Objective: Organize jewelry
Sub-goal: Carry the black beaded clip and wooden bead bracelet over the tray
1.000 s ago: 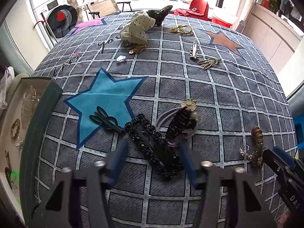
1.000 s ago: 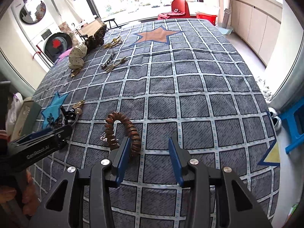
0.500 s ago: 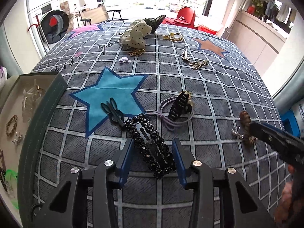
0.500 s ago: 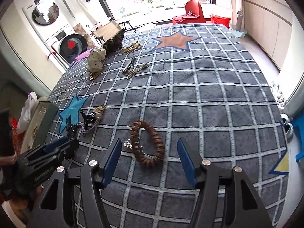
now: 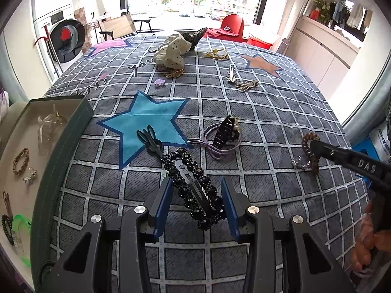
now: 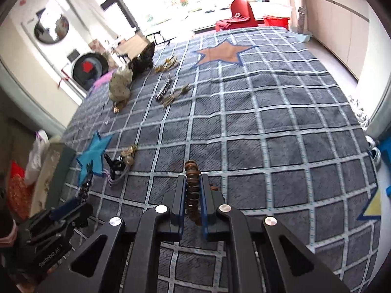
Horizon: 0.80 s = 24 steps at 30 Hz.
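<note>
Jaws of the right gripper (image 6: pixel 193 195) are clenched on the brown spiral hair tie (image 6: pixel 192 185), which stands on edge between the blue pads on the grid-patterned bed cover (image 6: pixel 268 127). Left gripper (image 5: pixel 196 202) has its jaws released, spread to either side of the black beaded hair clip (image 5: pixel 193 183) without touching it. Just beyond lie a black claw clip (image 5: pixel 223 131) over purple elastic bands (image 5: pixel 215 144). An open jewelry box (image 5: pixel 73 131) sits at the left edge
</note>
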{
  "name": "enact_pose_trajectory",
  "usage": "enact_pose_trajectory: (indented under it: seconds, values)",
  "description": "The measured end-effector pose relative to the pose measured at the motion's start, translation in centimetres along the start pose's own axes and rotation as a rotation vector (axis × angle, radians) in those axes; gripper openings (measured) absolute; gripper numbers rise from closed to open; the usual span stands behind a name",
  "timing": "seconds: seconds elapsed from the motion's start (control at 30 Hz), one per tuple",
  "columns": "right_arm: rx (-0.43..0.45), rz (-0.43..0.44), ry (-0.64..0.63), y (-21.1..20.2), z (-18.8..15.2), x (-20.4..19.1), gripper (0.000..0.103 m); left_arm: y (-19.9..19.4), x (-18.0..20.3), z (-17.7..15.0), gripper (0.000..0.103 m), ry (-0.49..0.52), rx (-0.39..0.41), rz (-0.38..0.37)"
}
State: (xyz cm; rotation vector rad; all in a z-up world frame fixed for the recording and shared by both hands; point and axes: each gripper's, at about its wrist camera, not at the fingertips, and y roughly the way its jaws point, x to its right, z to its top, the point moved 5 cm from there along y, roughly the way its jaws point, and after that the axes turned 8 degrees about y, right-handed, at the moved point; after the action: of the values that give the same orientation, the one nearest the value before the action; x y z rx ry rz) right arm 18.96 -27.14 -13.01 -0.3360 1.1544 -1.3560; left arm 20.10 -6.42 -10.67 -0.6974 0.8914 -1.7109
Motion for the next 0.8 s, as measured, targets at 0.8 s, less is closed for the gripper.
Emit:
enact_pose_trajectory:
  seconds: [0.8]
  values:
    - [-0.005, 0.18, 0.079, -6.9, -2.7, -1.8, 0.012, -6.9, -1.1, -4.2, 0.043, 0.019, 0.068, -0.023]
